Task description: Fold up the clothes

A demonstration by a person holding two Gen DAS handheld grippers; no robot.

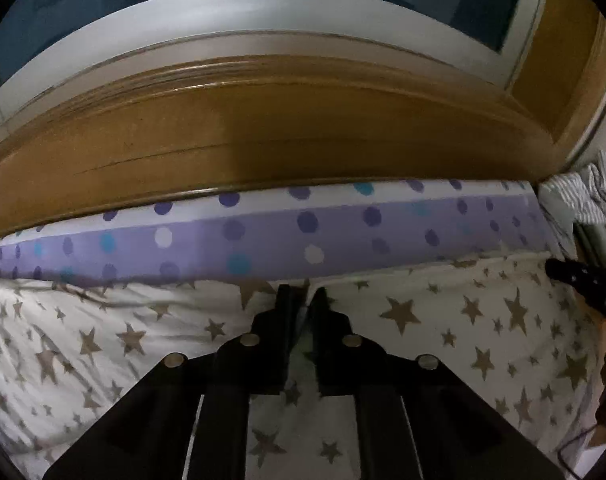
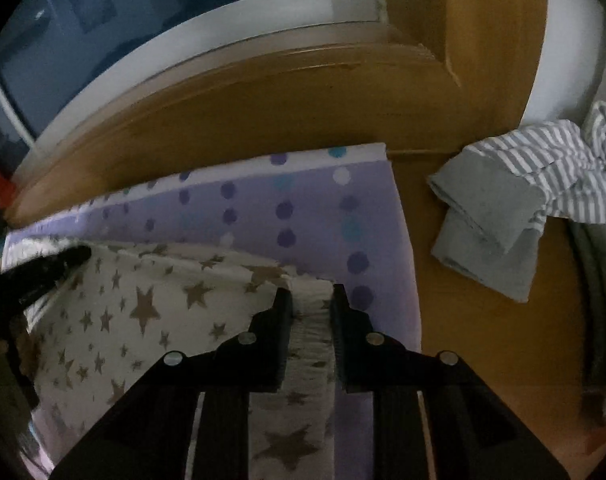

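On the purple dotted mat [image 1: 343, 236], the star-print garment [image 1: 443, 320] lay spread, its far edge pinched by both the left gripper [image 1: 306, 296] and right gripper [image 2: 311, 300], likely for folding it over.

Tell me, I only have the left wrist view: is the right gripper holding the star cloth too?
Observer: Yes. The right gripper has an edge of the star cloth bunched between its fingers.
Operator: What is that striped bundle at my far right?
Observer: A striped garment lying on the wooden surface, with a grey cloth partly under it.
Operator: Does the purple dotted mat reach that pile?
Observer: No. The dotted mat ends short of it; bare wood shows between them.
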